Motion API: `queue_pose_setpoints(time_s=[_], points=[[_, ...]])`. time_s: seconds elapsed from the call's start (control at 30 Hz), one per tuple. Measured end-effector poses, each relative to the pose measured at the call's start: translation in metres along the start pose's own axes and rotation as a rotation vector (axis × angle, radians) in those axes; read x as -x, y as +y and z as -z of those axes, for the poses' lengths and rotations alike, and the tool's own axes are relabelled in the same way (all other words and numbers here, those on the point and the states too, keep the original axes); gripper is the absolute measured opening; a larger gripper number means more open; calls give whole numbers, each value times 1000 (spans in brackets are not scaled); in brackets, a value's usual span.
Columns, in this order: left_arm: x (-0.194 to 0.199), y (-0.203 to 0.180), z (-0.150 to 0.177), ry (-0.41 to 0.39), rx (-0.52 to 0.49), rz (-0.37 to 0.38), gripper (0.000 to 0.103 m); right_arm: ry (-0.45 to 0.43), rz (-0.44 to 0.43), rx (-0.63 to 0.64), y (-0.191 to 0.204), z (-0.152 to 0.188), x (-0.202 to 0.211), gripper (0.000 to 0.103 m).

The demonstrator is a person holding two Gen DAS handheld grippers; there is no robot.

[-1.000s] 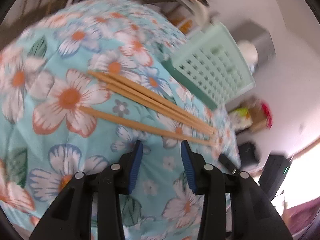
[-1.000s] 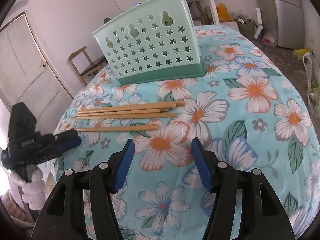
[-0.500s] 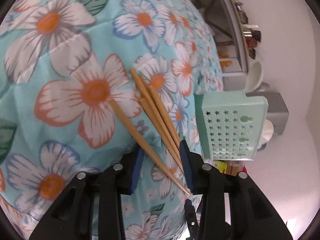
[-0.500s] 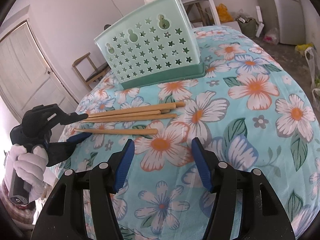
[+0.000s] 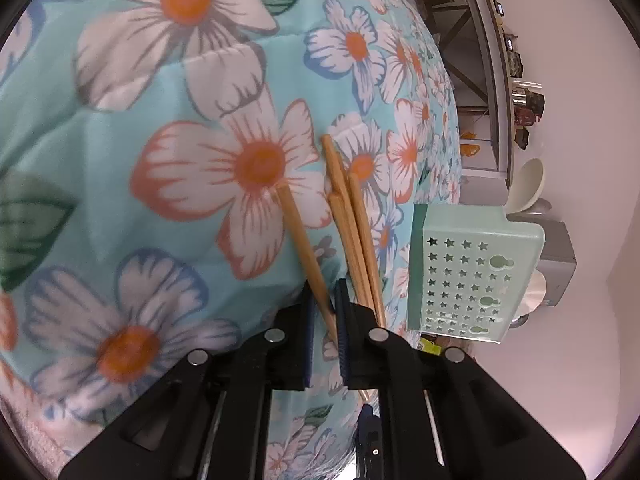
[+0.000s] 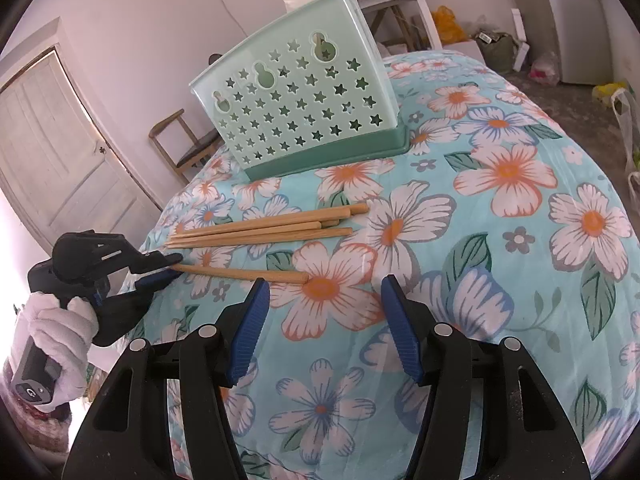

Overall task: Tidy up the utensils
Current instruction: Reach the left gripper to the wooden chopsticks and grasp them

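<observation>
L gripper has just been closing; its blue pads now clamp the thin end of a single light wooden chopstick lying on the floral turquoise tablecloth. R gripper hovers w/ jaws apart, empty. Three more wooden chopsticks lie beside; mint-green perforated plastic utensil basket stands behind.

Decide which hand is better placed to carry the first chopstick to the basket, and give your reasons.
The left. Its gripper has just closed on the lone chopstick. The right gripper hangs open above the cloth, holding nothing, apart from the basket.
</observation>
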State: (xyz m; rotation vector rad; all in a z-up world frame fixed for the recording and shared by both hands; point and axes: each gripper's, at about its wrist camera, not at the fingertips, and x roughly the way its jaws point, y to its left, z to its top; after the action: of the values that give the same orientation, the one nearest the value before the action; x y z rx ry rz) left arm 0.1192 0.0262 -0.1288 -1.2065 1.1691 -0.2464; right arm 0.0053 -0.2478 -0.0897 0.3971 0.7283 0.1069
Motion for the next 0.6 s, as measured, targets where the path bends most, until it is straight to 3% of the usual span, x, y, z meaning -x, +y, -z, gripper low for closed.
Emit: queue_pose_setpoints(time_s=[0.17, 0.6], points=[[8, 1, 1, 0, -14, -12, 10, 1, 5, 6, 0, 0, -1, 56], [1, 15, -6, 40, 77, 43, 10, 9, 25, 25, 3, 0, -2, 56]])
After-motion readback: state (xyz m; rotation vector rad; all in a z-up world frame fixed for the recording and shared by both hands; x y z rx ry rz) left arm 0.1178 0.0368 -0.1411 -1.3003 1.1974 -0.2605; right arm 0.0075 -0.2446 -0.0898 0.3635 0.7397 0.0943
